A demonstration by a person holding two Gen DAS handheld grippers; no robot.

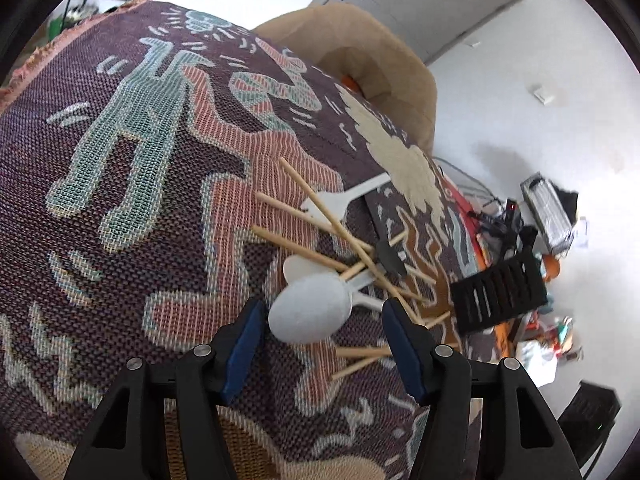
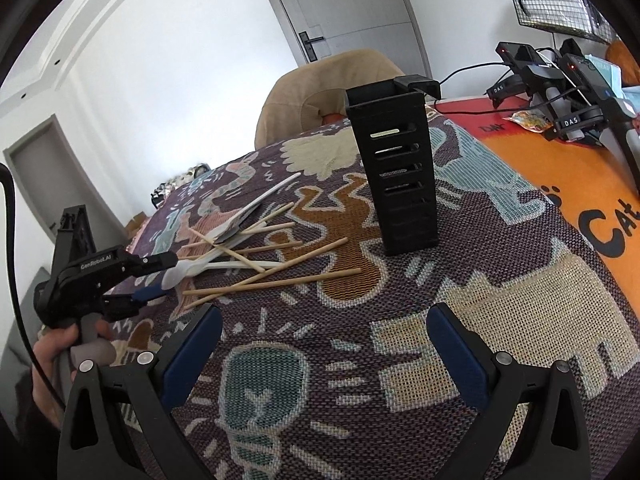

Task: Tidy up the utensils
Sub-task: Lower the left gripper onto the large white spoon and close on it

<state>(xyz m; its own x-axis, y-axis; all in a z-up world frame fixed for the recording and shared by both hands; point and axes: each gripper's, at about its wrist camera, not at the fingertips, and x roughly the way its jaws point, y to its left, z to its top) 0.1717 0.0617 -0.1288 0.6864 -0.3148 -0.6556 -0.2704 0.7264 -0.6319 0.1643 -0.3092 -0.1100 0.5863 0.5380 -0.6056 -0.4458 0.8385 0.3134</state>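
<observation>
The black slotted holder [image 2: 394, 168] stands upright on the patterned woven cloth [image 2: 400, 320], and everything else is easiest placed from it. Left of its base in the right wrist view lies the heap of utensils: a loose crisscross of wooden chopsticks [image 2: 276, 276] fanned across the cloth, with white plastic spoons [image 2: 188, 270] and a white fork [image 2: 236, 220] tangled among them, the nearest chopstick tips ending just short of the holder's foot. At the far left end of that heap, well apart from the holder, the left gripper [image 2: 156, 280] reaches in from a person's hand [image 2: 56, 344] — its blue pads stand apart on either side of a spoon's bowl [image 1: 310, 306], and in the left wrist view neither pad presses on it; a gap shows on both sides. That same view shows the holder [image 1: 498, 294] beyond the heap, toward the table's far edge, with one chopstick passing close by the right pad [image 1: 400, 336]. The right gripper [image 2: 324, 336] hovers over bare cloth in front of the holder and near it, its jaws wide apart with nothing between them. Behind the holder sits a tan chair [image 2: 320, 92] — beside it, to the right, an orange mat [image 2: 560, 184] with cabled devices.
</observation>
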